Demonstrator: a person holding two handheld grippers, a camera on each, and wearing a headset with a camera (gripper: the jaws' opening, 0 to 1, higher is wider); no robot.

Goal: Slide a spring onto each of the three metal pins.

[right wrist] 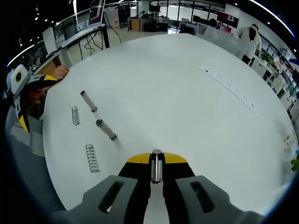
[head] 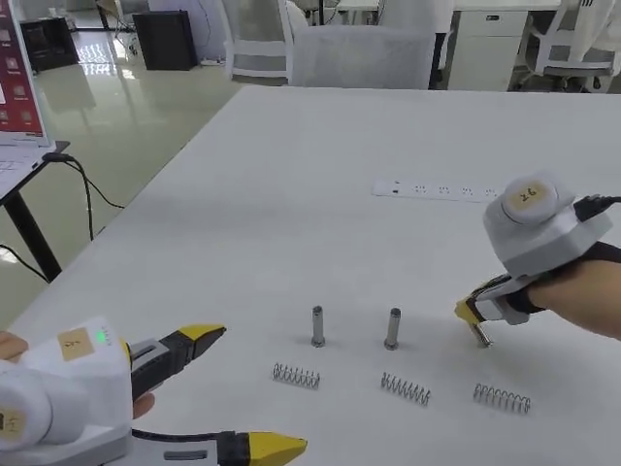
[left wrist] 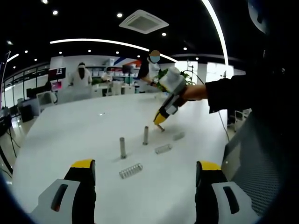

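Right gripper view: right gripper (right wrist: 156, 159) clamped on third pin (right wrist: 156, 171). Head view: left gripper (head: 247, 388) jaws apart. Two pins (head: 317, 326) upright, three springs (head: 405, 389) lying just before them. Sticker (head: 524, 196) writing unreadable.

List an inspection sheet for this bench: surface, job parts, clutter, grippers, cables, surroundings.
Surface: white table, flat, no spills seen.
Job's things: two pins upright; third pin tilted in the right gripper; three springs lying loose, none on a pin.
Clutter: power strip further back.
Grippers: left gripper open, holding nothing; right gripper shut on the third pin.
Cables: black cable from laptop, off the table.
Surroundings: chairs behind.
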